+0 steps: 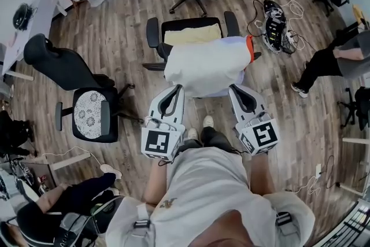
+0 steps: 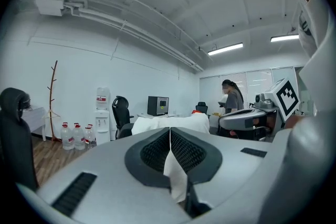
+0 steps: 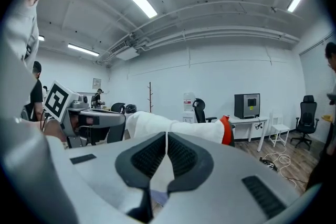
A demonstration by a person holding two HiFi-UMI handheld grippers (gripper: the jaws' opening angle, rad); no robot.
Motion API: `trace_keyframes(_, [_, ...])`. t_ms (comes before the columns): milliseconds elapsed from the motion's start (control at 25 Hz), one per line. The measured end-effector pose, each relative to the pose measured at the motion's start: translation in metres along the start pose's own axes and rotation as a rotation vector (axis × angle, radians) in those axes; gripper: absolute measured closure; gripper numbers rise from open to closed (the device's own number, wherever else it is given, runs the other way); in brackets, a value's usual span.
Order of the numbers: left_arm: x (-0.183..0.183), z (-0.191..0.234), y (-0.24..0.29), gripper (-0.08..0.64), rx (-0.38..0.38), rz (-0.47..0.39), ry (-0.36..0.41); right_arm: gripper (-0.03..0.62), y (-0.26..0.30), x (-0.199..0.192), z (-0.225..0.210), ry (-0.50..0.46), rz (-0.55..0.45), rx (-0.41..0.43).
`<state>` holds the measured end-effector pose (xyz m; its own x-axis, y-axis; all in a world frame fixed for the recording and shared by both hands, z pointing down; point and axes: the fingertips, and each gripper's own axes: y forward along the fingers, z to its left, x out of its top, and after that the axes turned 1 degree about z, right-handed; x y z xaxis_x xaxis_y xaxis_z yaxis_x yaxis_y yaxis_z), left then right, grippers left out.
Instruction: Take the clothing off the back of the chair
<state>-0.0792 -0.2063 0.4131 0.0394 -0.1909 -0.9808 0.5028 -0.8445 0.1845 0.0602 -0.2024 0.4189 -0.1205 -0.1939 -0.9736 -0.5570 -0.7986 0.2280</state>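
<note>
Clothing [image 1: 205,66]: white, draped over the chair [image 1: 191,29] back, near edge pinched by left claw [image 1: 175,89] and right claw [image 1: 236,89], both clamped. Risk: thin pinch slips, or fabric snags an armrest [image 1: 152,32].

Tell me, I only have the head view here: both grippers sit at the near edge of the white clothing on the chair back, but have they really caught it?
Observer: Yes for the left. In the left gripper view, the left gripper is shut, with a fold of the white clothing pinched between its jaws.
Operator: And the right one?
Observer: The same. In the right gripper view, the right gripper is shut too, with a strip of the white clothing caught between its jaws.
</note>
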Motion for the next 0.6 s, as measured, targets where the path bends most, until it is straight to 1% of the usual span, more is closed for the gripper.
trace_keyframes(320, [-0.007, 0.004, 0.007, 0.541, 0.038, 0.022, 0.008, 0.572, -0.002, -0.010, -0.026, 0.010, 0.013, 0.010])
trace_keyframes(400, [-0.007, 0.005, 0.007, 0.524, 0.048, 0.023, 0.007, 0.571, -0.003, -0.013, -0.035, 0.009, 0.020, 0.004])
trace_keyframes(480, [-0.009, 0.007, 0.007, 0.489, 0.059, 0.026, 0.009, 0.566, -0.003, -0.016, -0.043, 0.011, 0.026, 0.000])
trace_keyframes(560, [-0.010, 0.011, 0.007, 0.463, 0.073, 0.031, 0.011, 0.541, -0.002, -0.017, -0.049, 0.012, 0.029, -0.005])
trace_keyframes(600, [-0.011, 0.013, 0.007, 0.454, 0.080, 0.033, 0.011, 0.503, -0.002, -0.018, -0.051, 0.008, 0.031, -0.006])
